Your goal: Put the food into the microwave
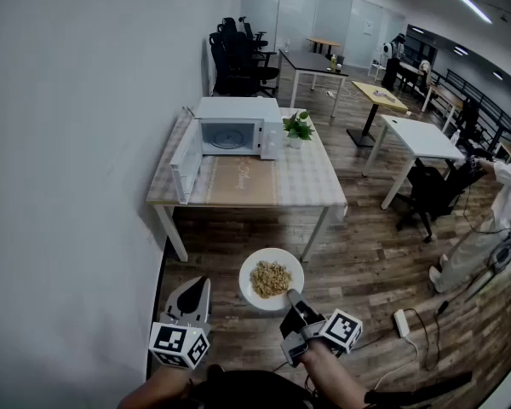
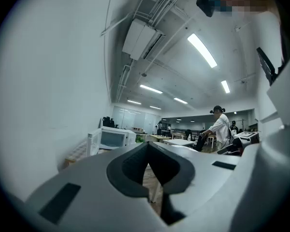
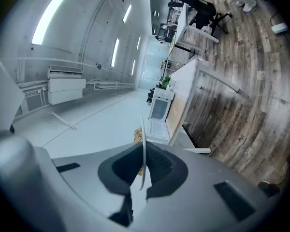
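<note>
The left gripper (image 1: 190,292) hangs closed and empty above the floor (image 1: 366,262). Beyond it, the microwave (image 1: 235,126) stands with its door open on the desk (image 1: 311,186). The plate (image 1: 251,292) of food (image 1: 271,278) is held in mid-air, its rim pinched by the right gripper (image 1: 295,303)

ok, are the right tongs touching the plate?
Touching. The right gripper view shows the plate rim edge-on, clamped between the jaws of the right tongs.

microwave (image 1: 238,113) front stands open | door (image 1: 186,164) sticks out left | plant (image 1: 298,128) close on right | wall (image 1: 85,143) hugs worktop (image 1: 311,186) left | floor (image 1: 366,262) open in front
</note>
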